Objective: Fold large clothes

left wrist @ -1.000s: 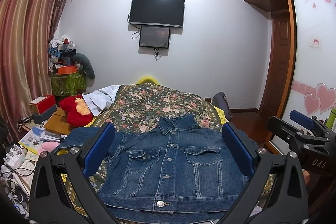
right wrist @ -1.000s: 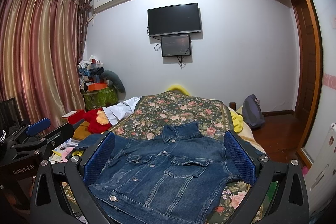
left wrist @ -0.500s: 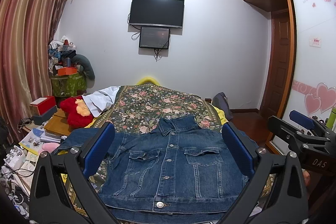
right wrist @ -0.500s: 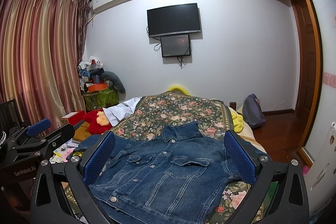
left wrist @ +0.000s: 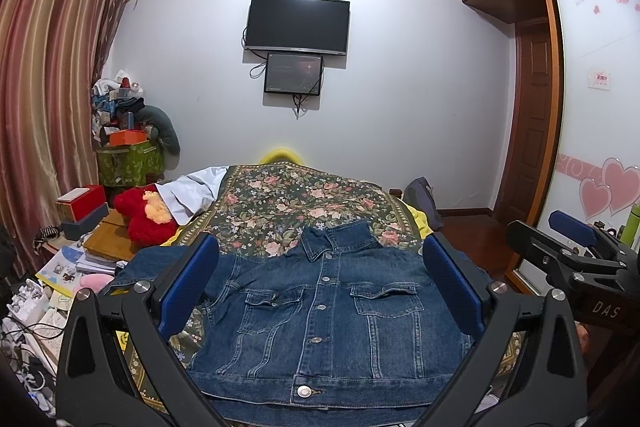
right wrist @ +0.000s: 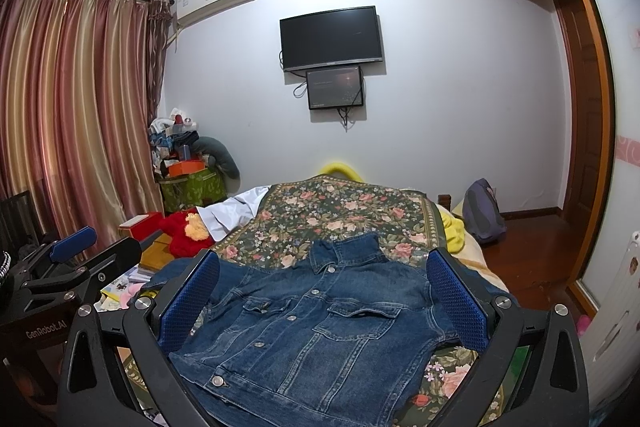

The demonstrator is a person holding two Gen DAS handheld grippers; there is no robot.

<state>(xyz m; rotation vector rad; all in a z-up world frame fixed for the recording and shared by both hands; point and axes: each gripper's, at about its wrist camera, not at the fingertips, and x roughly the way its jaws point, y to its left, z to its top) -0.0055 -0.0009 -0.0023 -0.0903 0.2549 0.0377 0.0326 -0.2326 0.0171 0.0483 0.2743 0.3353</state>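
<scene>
The denim jacket (left wrist: 332, 311) lies flat on the flowered bedspread (left wrist: 296, 199), front side up, buttoned down the middle, collar at the far end and hem nearest the tongs. In the left wrist view it sits squarely between the two blue pads, its body filling the gap from one to the other. One sleeve trails out beyond the left-hand pad, toward the bed's edge.

The left gripper (left wrist: 320, 287) is spread wide and holds nothing, hovering above the hem with its fingers framing the chest pockets. The right gripper (right wrist: 322, 301) is just as wide and just as empty; from its view the jacket (right wrist: 316, 323) lies skewed, hem corner pointing to the lower left. The left gripper's dark body shows beyond this one's left-hand pad.

Past the collar, the bedspread (right wrist: 344, 207) runs on toward the white wall, where a television (left wrist: 297, 23) hangs with a smaller screen (left wrist: 293, 73) just under it. Off to the left of the tongs sits a red plush toy (left wrist: 142, 215) beside a white cloth (left wrist: 192, 189), with striped curtains (left wrist: 44, 75) further out. To the right stands a wooden door (left wrist: 532, 123).
</scene>
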